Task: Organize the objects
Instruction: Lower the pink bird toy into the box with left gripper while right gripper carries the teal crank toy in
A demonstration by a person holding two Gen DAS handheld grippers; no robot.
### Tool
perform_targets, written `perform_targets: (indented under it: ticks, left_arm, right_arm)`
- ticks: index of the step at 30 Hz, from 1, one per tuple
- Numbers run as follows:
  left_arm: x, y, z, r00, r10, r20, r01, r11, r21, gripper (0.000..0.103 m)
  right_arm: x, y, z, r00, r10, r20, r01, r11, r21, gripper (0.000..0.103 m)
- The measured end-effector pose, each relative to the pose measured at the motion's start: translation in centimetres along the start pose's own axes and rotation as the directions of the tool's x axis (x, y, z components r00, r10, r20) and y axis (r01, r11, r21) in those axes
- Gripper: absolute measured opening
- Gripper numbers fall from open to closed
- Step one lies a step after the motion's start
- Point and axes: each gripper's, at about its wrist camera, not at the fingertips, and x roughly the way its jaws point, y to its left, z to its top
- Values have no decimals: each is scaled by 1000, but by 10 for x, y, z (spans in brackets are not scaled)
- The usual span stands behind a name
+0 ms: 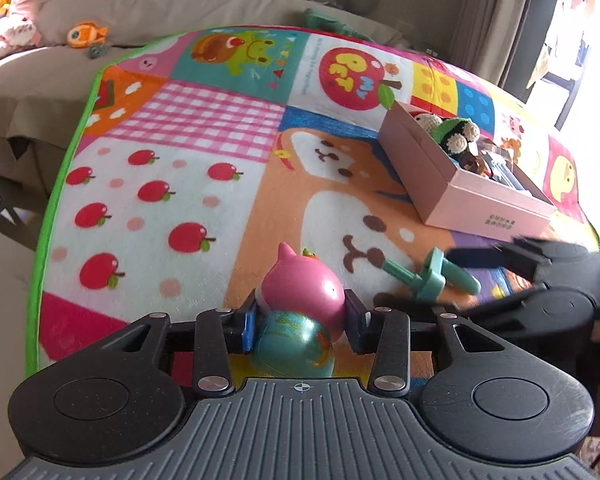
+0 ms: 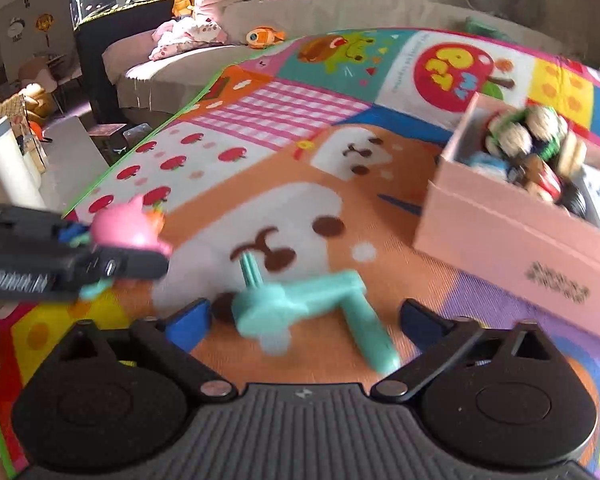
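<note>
Lying between spread right hand-held gripper fingers: teal toy.

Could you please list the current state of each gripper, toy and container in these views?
Left gripper: shut on the pink toy.
Pink toy: clamped between the fingers, above the mat.
Right gripper: open, jaws either side of the teal toy.
Teal toy: lying flat on the mat, not gripped.
Pink box: open, already holding several toys.
Play mat: spread flat.
</note>
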Motion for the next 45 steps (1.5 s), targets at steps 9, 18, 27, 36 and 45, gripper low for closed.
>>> perform_targets:
  ticks: [9,18,27,36,45]
  left_arm:
    - [0,-33,-12,995,-92,-27,94,994,54,45]
    - [7,-120,23,971,-240,9,231,942,244,45]
    - [69,-192,115,910,-339,240,272,923,272,48]
    - [157,-192,109,994,-98,42,83,962,261,50]
    - [98,-171,104,960,-215,178,165,952,258,48]
  right_arm:
    - [-40,-12,-21,998,-36,-46,33,998,-53,70]
    - [-127,-71,-64,982,-191,9,189,978,86,70]
    - [-154,-108,-78,968,-223,115,194,956,220,70]
    - [-145,-128,-94,968,-222,119,181,943,280,70]
    - [-141,-132,-81,969,-212,129,168,943,289,70]
